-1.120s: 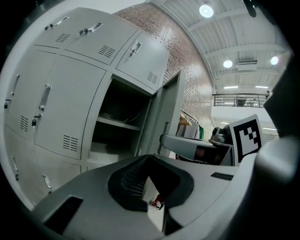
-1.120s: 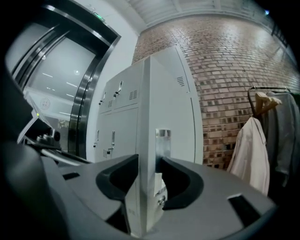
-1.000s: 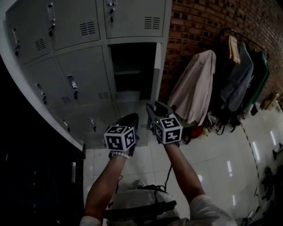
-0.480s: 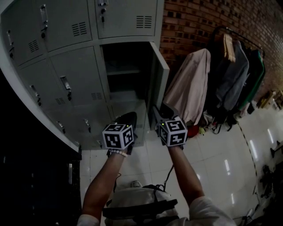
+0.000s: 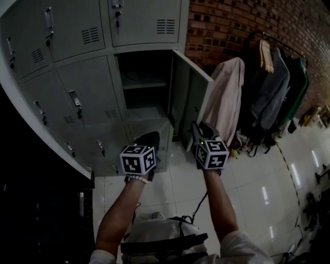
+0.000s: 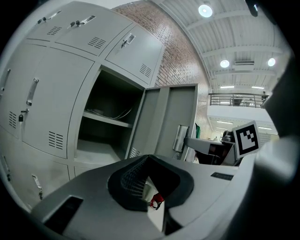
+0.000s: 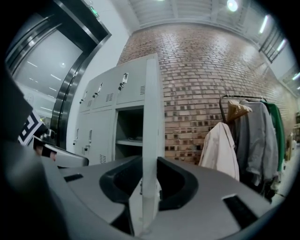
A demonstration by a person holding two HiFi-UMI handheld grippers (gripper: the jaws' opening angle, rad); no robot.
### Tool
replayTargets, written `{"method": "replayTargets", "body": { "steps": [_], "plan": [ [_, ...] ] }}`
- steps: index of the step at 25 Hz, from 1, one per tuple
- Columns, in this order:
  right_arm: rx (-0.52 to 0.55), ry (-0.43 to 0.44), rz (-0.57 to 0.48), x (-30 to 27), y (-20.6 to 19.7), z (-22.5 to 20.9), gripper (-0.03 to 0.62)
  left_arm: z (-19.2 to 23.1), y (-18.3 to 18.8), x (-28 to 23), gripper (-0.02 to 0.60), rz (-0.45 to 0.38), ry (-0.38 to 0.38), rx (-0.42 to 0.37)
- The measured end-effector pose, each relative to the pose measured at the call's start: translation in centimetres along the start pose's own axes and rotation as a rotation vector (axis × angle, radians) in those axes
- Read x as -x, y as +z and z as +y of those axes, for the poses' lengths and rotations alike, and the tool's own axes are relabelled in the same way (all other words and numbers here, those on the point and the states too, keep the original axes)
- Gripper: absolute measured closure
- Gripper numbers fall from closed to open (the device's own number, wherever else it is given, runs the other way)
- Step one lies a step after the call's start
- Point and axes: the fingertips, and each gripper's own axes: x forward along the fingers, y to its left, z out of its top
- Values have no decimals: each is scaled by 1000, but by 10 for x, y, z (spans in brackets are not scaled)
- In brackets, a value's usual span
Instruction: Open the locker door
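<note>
One locker door (image 5: 193,95) swung wider, right tongs (image 5: 196,128) seemingly closing on it.

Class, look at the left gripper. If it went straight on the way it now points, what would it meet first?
Probably the door, on its inner face near the hinge. Depth is unclear, so it might instead reach the locker front beside it.

On my right a red brick wall (image 5: 232,26) rises to a pale ribbed ceiling (image 6: 243,33) set with round ceiling lights (image 6: 205,10). Against the bricks stands a clothes rack (image 5: 269,37), hung with a pale pink coat (image 5: 224,98), grey jackets (image 5: 273,87) and a green garment (image 5: 305,82). Under me the floor (image 5: 252,191) is glossy white tile, streaked with reflected light.
</note>
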Motion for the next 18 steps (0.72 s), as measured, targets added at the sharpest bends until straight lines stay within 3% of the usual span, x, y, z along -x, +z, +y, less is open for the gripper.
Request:
{"method": "replayTargets", "body": {
  "steps": [8, 18],
  "plan": [
    [-25, -77, 2, -2, -1, -49, 500, -1, 1, -6, 583, 3, -3, -8],
    [-20, -89, -12, -2, 1, -56, 497, 0, 4, -12, 583, 1, 3, -6]
  ]
}}
